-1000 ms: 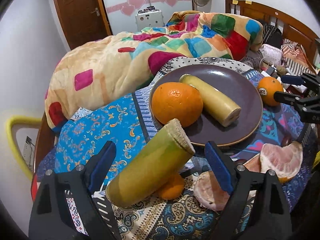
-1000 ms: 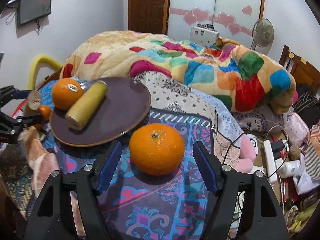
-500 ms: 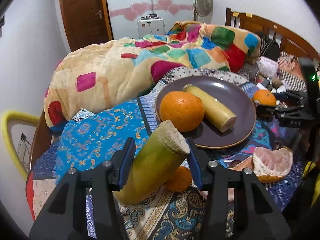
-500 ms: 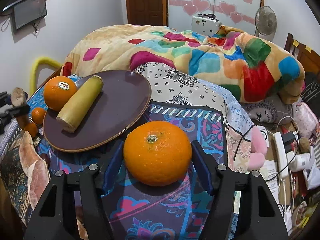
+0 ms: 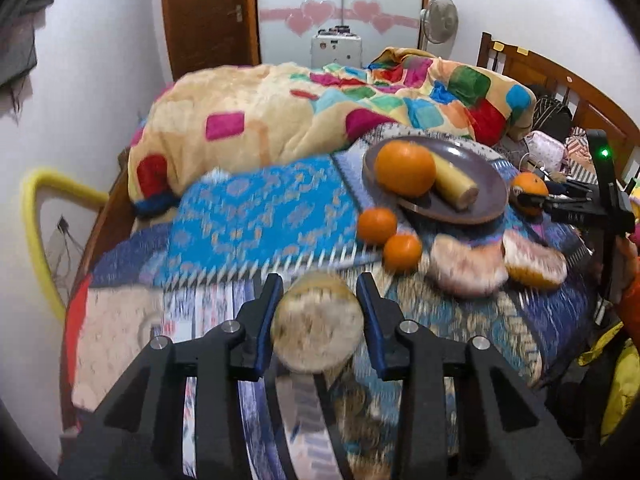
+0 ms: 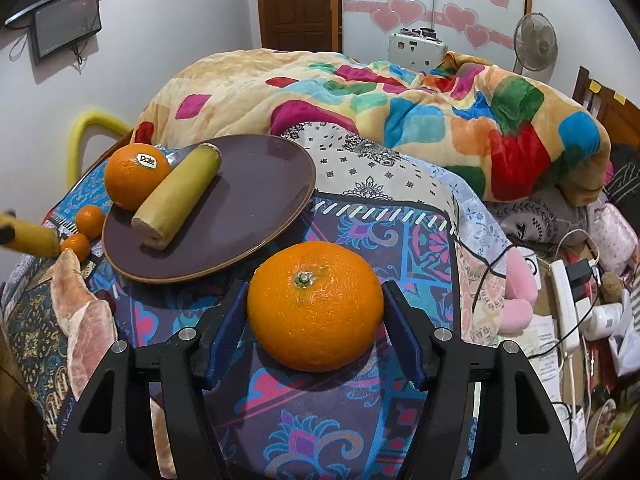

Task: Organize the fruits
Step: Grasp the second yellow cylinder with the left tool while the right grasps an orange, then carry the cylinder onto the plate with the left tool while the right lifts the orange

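Left tongs [image 5: 318,316] clamp a yellow-green cut cane cylinder [image 5: 317,334]; right tongs [image 6: 314,320] grip a dimpled round orange [image 6: 315,306].
Both are above a paisley-patterned bedspread [image 6: 340,420] near a glossy round brown plate [image 6: 248,208]; a plush patchwork blanket [image 6: 400,108] lies behind.
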`<state>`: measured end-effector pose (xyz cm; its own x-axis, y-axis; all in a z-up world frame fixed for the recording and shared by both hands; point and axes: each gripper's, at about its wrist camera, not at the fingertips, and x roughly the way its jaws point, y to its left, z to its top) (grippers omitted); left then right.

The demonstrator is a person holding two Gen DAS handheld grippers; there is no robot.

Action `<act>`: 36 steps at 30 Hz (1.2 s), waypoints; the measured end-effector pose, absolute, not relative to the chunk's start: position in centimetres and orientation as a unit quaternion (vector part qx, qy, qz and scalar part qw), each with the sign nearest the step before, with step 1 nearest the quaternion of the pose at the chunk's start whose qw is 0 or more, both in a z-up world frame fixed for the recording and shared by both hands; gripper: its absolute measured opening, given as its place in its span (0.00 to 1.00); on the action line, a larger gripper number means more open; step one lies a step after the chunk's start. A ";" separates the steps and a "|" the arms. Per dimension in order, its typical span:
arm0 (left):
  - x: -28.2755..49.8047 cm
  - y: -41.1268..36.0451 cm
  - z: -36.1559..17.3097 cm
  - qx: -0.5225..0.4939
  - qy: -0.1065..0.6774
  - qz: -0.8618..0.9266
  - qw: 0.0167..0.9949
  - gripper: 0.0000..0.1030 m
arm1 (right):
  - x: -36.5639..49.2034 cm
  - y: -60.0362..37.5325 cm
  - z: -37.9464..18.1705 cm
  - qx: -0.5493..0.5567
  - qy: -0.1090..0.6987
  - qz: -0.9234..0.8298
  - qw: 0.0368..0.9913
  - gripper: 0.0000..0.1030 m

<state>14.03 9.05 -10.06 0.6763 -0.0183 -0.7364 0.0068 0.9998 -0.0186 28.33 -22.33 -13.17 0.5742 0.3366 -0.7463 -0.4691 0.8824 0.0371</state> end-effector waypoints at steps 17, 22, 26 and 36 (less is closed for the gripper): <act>16.1 9.8 -14.5 -0.009 0.473 -0.014 0.881 0.37 | 26.2 -22.5 -13.0 -0.105 0.411 0.244 0.872 0.61; 17.5 10.2 -14.8 -0.024 0.485 -0.021 0.874 0.37 | 25.8 -22.6 -13.0 -0.115 0.409 0.245 0.871 0.62; 17.3 10.1 -14.7 -0.020 0.484 -0.018 0.874 0.37 | 25.6 -22.7 -13.2 -0.118 0.411 0.245 0.870 0.62; 16.3 8.4 -10.2 -0.011 0.431 -0.031 0.902 0.37 | 25.6 -23.7 -13.0 -0.088 0.408 0.244 0.875 0.60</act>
<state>16.34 8.35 -10.18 0.6269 -0.0647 -0.7764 0.0455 0.9979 -0.0464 25.61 -23.68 -13.01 0.5481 0.3558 -0.7570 -0.4987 0.8656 0.0458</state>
